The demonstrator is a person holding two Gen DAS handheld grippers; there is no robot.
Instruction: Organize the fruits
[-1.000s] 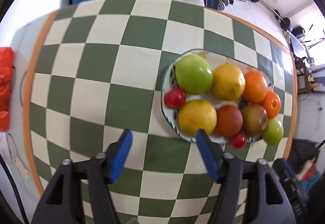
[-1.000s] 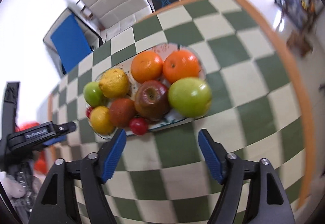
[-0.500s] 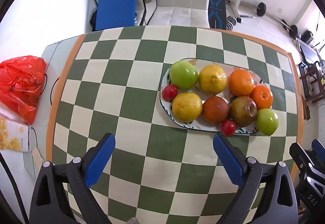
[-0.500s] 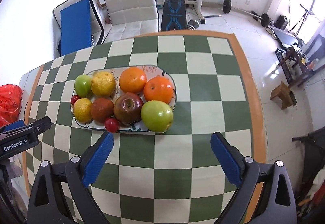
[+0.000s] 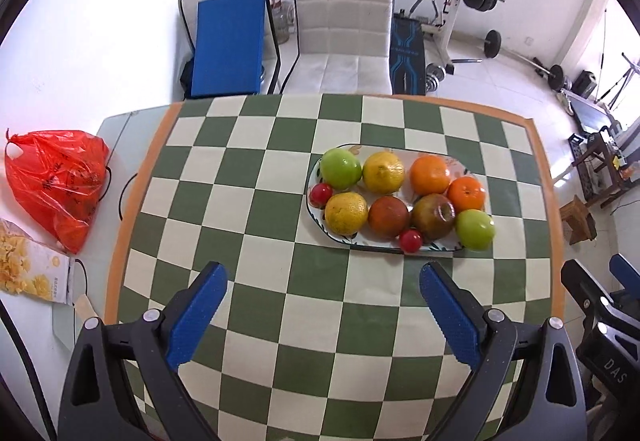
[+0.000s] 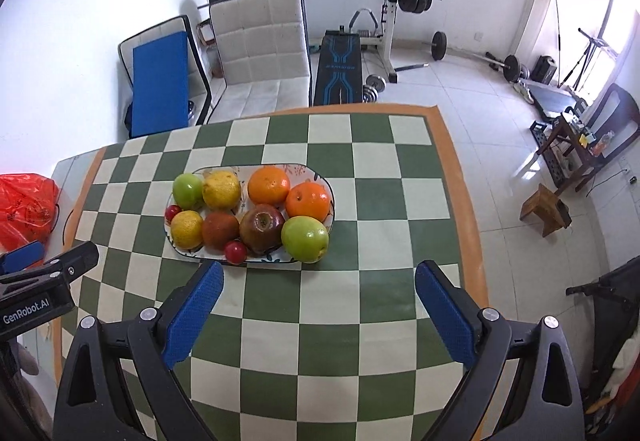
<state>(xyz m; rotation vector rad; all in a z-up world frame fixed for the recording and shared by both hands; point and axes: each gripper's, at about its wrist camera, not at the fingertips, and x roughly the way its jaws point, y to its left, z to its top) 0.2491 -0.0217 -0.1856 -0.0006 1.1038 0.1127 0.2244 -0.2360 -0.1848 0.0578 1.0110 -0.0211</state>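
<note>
Both the left gripper (image 5: 323, 279) and right gripper (image 6: 319, 277) hang spread wide, empty, above the green-and-cream checked tabletop (image 5: 248, 225). Risk — the large green apple (image 6: 305, 239) overhangs the oval patterned ceramic plate (image 6: 316, 177); a nudge could roll it off.

right gripper (image 5: 612, 325) cut off by frame edge in left wrist view; jaw state unreadable there. snack bag (image 5: 28, 269) cropped at left edge, print too small to read. plate (image 6: 318, 177) mostly hidden under fruit.

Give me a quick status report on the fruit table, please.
Left tool open, empty; right tool open, empty. Oval patterned plate holds all ten fruits on the green-and-cream checkered table. Nothing between tools and plate.
</note>
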